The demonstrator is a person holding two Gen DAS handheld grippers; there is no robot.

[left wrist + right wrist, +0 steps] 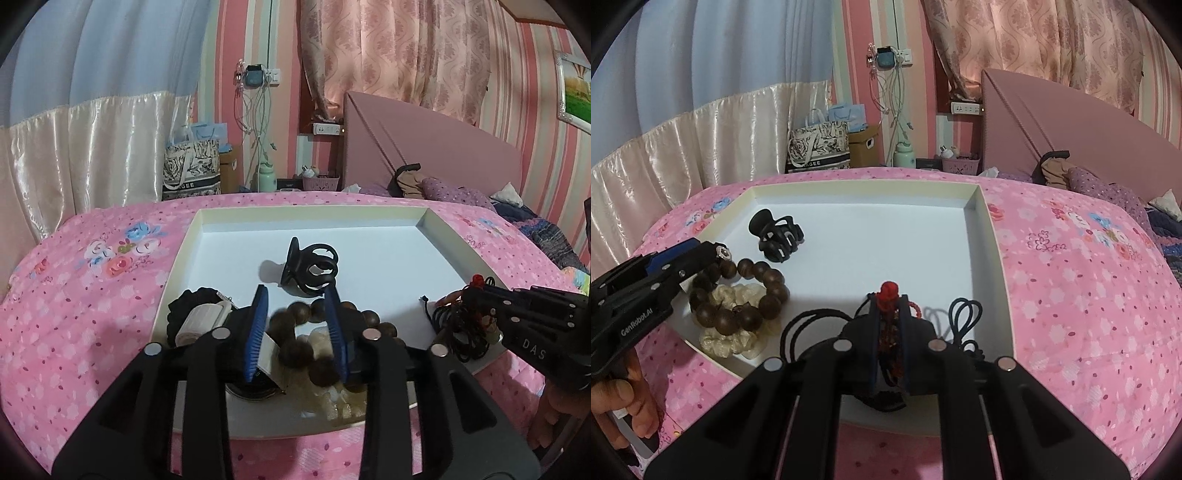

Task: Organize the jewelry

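A shallow white tray [369,214] [991,236] lies on a pink floral bedspread. In it are a black hair claw [312,267] [777,236], a brown wooden bead bracelet [295,349] [746,295] on a cream scrunchie [727,341], and black hair ties [454,328] [964,317]. My left gripper [297,325] [716,253] is open, its blue-padded fingers straddling the bead bracelet. My right gripper [888,306] [476,291] is shut on a red bead string [888,295] at the tray's near right. A black scrunchie with a white tag [195,315] lies at the tray's left.
The bedspread [1071,277] surrounds the tray. Beyond the bed are a pink headboard [424,147], curtains, a printed tote bag [192,170], a green bottle [266,177] and a small pink basket [320,181]. A hand [628,398] holds the left gripper.
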